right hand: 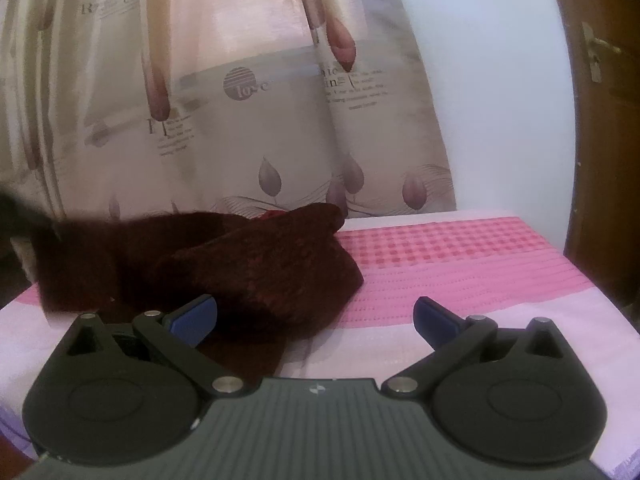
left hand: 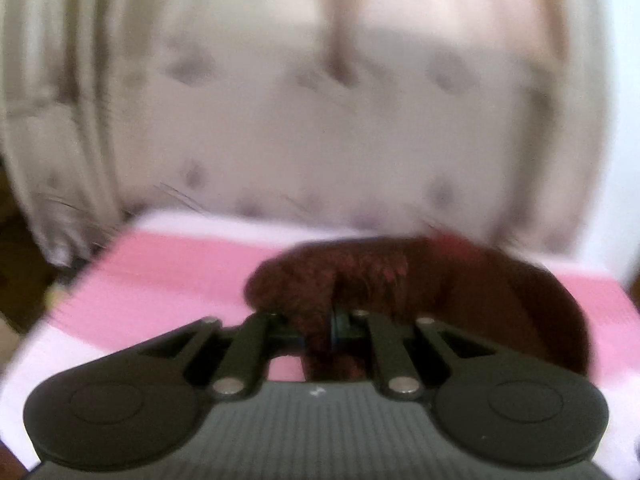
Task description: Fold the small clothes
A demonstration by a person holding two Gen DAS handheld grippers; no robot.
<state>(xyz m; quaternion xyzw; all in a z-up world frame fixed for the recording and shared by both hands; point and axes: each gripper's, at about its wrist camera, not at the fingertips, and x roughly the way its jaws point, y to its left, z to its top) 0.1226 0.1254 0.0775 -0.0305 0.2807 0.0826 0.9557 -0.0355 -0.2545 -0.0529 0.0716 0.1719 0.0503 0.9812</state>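
A small dark maroon knitted garment (right hand: 256,264) lies bunched on the pink and white cloth covering the table (right hand: 460,264). In the left wrist view my left gripper (left hand: 334,326) is shut on a fold of the maroon garment (left hand: 360,276), which drapes over and between the fingers; this view is blurred. In the right wrist view my right gripper (right hand: 316,318) is open wide. Its left blue pad (right hand: 196,316) touches the garment's near edge, and its right pad (right hand: 436,318) is over bare cloth. A part of the garment at the left looks lifted and blurred.
A beige curtain with a leaf print (right hand: 256,112) hangs right behind the table. A white wall (right hand: 492,80) and a brown wooden door (right hand: 604,120) stand to the right. The table's right edge (right hand: 592,284) is close to the door.
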